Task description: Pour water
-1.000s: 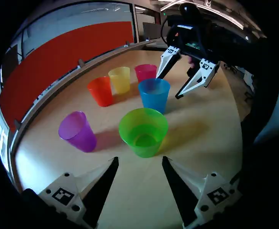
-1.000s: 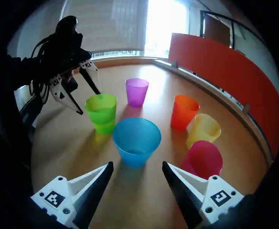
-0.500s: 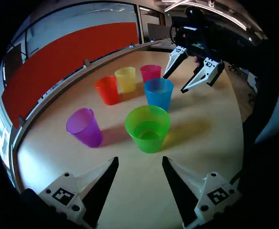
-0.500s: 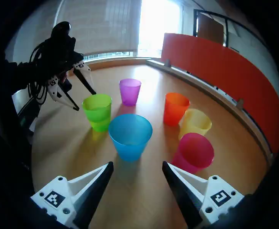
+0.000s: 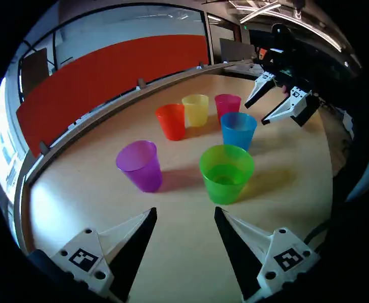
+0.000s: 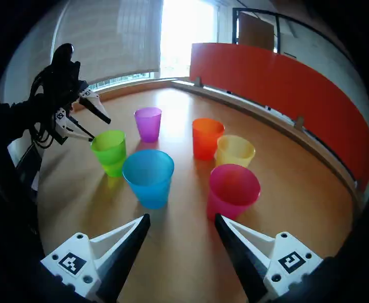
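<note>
A pale wood-grain surface [image 5: 68, 202] with a raised rim carries six tapered plastic cups, smooth and slightly see-through, all upright and open at the top. A long red panel [image 5: 108, 65] runs behind the rim, and in the right gripper view a bright window [image 6: 187, 30] with a pale blind [image 6: 119, 40] lies beyond the far end. In the left gripper view the green cup [image 5: 226, 174] stands nearest, just ahead and a little right of the left gripper [image 5: 184, 212], whose white fingers with black inner faces are spread apart and hold nothing. A purple cup [image 5: 140, 165] stands beside the green one. Behind the green cup the blue cup [image 5: 237, 131] stands close, and an orange cup [image 5: 171, 121], a yellow cup [image 5: 195, 109] and a pink cup [image 5: 227, 106] form a tight row farther back. The right gripper [image 5: 255, 114] hangs in the air beyond the blue cup, its fingers also parted and empty, with nothing between it and the cups. The green cup looks darker toward its base, which may be a little water, though the tinted wall makes that hard to confirm.
</note>
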Motion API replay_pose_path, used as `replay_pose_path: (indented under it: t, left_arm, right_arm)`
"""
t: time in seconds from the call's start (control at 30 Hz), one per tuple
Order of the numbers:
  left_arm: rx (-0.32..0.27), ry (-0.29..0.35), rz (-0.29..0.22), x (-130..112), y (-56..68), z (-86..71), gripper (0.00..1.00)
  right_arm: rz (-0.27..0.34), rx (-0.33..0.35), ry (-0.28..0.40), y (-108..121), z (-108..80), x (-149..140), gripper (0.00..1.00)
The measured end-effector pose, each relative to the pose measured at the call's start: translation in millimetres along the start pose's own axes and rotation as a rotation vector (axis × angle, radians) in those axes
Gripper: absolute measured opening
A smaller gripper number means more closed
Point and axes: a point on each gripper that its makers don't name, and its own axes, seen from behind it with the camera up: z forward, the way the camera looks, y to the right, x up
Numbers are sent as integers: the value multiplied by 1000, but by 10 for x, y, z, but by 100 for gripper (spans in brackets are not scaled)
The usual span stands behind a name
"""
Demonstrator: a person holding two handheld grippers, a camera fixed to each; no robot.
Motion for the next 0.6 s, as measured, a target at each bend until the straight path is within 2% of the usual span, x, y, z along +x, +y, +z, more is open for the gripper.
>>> replay_pose_path:
  t: [0.37, 0.6]
  left_arm:
    - [117, 59, -77, 109, -304, -73, 84]
    - [187, 138, -128, 275, -451, -159, 84]
  right_arm:
    - [61, -109, 22, 322, -193, 41, 99]
    - [80, -186, 58, 527, -359, 121, 99]
